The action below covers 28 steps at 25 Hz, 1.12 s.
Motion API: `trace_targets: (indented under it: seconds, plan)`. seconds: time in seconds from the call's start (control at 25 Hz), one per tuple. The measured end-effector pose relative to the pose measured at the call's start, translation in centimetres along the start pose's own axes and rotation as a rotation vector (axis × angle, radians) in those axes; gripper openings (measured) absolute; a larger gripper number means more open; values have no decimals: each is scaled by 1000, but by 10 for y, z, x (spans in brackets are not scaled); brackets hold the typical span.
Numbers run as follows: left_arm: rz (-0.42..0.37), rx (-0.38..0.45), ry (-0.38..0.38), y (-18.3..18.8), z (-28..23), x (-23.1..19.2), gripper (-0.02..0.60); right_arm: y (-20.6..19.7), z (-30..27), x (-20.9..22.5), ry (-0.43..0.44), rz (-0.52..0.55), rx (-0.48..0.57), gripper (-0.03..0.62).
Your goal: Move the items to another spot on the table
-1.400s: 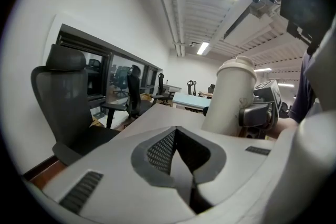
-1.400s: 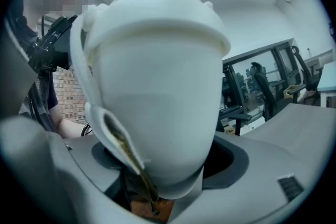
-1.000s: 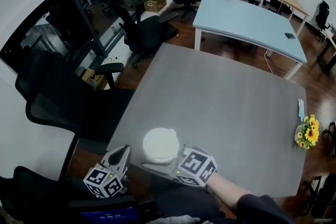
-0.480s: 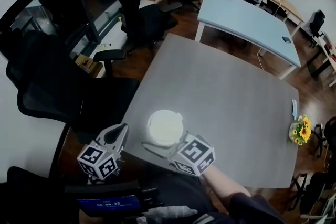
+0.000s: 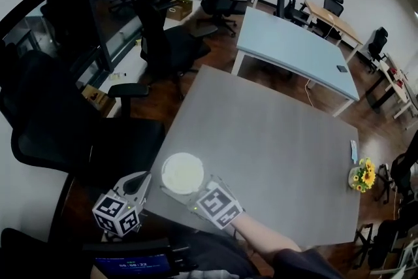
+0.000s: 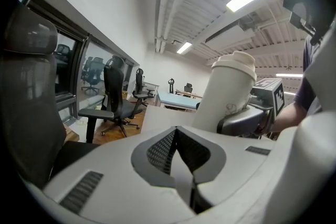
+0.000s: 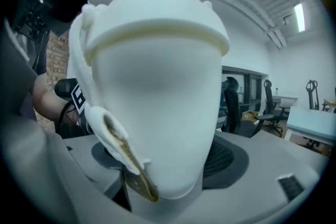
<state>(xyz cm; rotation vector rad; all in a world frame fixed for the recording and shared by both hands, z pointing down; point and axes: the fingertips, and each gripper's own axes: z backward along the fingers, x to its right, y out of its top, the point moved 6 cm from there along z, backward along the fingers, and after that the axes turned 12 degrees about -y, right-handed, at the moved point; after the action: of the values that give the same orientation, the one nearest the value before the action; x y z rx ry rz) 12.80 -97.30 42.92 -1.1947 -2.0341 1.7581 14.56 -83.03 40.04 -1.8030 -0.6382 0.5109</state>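
A white lidded tumbler (image 5: 182,173) stands upright near the near-left corner of the grey table (image 5: 274,134). My right gripper (image 5: 183,191) is shut on its lower body from the near side. In the right gripper view the tumbler (image 7: 157,86) fills the space between the jaws of the right gripper (image 7: 157,186), and a white strap with a gold tag hangs at its left. My left gripper (image 5: 139,181) is off the table's left edge, shut and empty. In the left gripper view the left gripper (image 6: 184,173) has its jaws together, with the tumbler (image 6: 228,92) ahead to the right.
A small pot of yellow flowers (image 5: 362,176) stands at the table's far right edge. A light blue table (image 5: 294,49) lies beyond. Black office chairs (image 5: 170,42) stand along the left side, and one large chair (image 5: 52,121) is close to the table's left edge.
The right gripper has carried the tumbler leftward, closer to the table's left edge. The left gripper has also shifted left, still shut.
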Motion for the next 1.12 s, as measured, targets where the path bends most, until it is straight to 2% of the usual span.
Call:
trace_targets:
  seconds: [0.24, 0.4, 0.68, 0.92, 1.12]
  plan:
    - [29, -3, 16, -6, -17, -17, 12, 0, -26, 11, -4, 28, -3, 403]
    - [2, -37, 58, -5, -29, -23, 13, -4, -43, 22, 17, 29, -2, 403]
    - [-1, -87, 136, -9, -31, -43, 13, -33, -80, 31, 48, -13, -31, 404]
    - [6, -136, 170, -20, -32, -52, 13, -53, -102, 31, 66, 15, -35, 404]
    - [36, -135, 187, -27, -32, -55, 13, -71, -116, 31, 62, 9, -55, 405]
